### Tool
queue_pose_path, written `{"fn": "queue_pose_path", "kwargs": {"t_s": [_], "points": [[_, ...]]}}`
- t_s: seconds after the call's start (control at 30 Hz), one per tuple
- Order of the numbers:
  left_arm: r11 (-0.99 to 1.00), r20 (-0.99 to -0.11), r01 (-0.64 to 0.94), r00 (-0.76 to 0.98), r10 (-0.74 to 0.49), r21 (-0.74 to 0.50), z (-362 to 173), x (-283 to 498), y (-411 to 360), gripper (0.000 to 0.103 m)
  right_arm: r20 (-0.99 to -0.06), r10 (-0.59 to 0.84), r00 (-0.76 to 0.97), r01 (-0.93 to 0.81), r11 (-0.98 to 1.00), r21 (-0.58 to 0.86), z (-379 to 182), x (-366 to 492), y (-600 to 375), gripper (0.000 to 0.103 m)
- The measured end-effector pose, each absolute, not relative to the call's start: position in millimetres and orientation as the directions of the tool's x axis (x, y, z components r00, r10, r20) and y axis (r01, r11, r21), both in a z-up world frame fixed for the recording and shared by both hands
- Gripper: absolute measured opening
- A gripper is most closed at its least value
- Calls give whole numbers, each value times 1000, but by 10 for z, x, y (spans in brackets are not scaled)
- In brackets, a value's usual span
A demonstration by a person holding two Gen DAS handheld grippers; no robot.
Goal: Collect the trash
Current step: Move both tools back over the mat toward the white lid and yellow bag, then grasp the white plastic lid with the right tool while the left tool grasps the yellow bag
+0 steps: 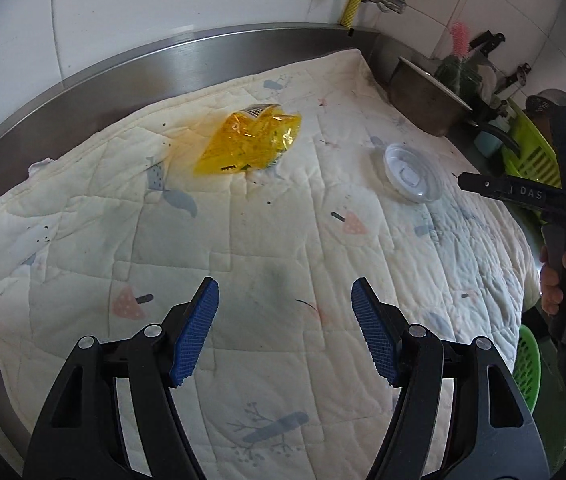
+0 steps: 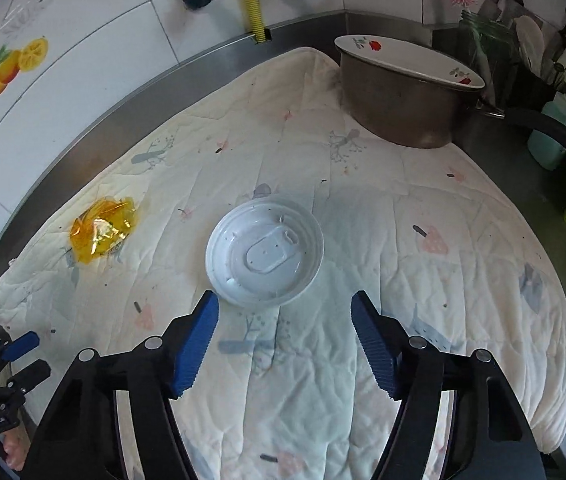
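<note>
Your left gripper (image 1: 285, 330) has its jaws spread wide with nothing between the blue pads, which hang over the bare quilted cloth (image 1: 243, 240) at the bottom of the frame; the crumpled yellow wrapper (image 1: 249, 141) lies well ahead, upper centre-left. Your right gripper (image 2: 285, 340) is also released and empty. The clear plastic lid (image 2: 265, 250) sits at frame centre, just beyond its fingertips and untouched, with the wrapper far off at the left.
</note>
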State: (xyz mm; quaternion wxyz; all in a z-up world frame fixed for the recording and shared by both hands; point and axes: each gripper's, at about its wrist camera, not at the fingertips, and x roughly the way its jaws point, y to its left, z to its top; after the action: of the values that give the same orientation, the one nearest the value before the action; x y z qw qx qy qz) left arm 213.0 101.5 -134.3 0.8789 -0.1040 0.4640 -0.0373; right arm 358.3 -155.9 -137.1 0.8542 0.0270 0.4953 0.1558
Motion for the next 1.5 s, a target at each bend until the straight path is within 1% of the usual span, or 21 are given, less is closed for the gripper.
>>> {"fn": "queue_pose_path", "kwargs": {"t_s": [0.07,0.3,0.33,0.4,0.47,0.6,0.67,0.7,0.8,0.9,1.1,1.13,1.17,1.3,1.37,1.5], "points": [[976,-805,-41,574,-153,-214,-1337,2171,1085,69,-843,298,449,-221,951,218,-1460,3702,-1533,61],[981,-791,-67,603,-104,-180,-1303,2359,1249,69,-857,304,416,-161,952,259,-1699,4017,-1523,52],[982,-788,-70,608,-95,-173,-1296,2411,1261,69,-859,308,409,-155,951,268,-1730,4050,-1523,49],[984,-783,-72,617,-83,-161,-1287,2520,1279,69,-864,310,397,-147,951,273,-1787,4103,-1504,46],[985,-781,-69,619,-82,-158,-1287,2629,1290,69,-865,318,388,-155,948,279,-1822,4139,-1484,36],[990,-780,-64,623,-60,-127,-1298,2897,1275,69,-856,323,404,-163,946,281,-1809,4153,-1476,28],[991,-789,-62,613,-54,-116,-1330,3043,1252,69,-850,327,413,-159,945,287,-1794,4136,-1514,13],[992,-793,-60,607,-49,-108,-1350,3115,1240,69,-848,326,418,-153,945,288,-1780,4127,-1543,8],[995,-798,-48,601,-43,-91,-1399,3259,1195,69,-838,329,436,-145,944,296,-1740,4081,-1615,7],[997,-805,-43,593,-22,-59,-1456,3385,1139,69,-831,315,459,-157,949,273,-1680,4021,-1652,6],[997,-823,-44,567,-23,-58,-1607,3569,1145,69,-817,310,486,-190,950,248,-1529,3820,-1743,6],[997,-826,-46,564,-23,-59,-1627,3588,1144,66,-814,313,490,-194,949,249,-1499,3775,-1769,6],[997,-825,-44,565,-28,-64,-1637,3593,1148,59,-811,314,493,-196,949,248,-1473,3729,-1790,6],[998,-817,-38,576,-17,-48,-1645,3572,1109,55,-798,317,513,-203,948,246,-1353,3487,-1908,6],[998,-811,-32,584,-20,-47,-1608,3508,1094,50,-790,324,521,-199,946,256,-1298,3328,-1983,6],[997,-790,-18,611,-52,-79,-1459,3302,1031,48,-776,329,539,-188,944,270,-1196,2976,-2140,6]]}}
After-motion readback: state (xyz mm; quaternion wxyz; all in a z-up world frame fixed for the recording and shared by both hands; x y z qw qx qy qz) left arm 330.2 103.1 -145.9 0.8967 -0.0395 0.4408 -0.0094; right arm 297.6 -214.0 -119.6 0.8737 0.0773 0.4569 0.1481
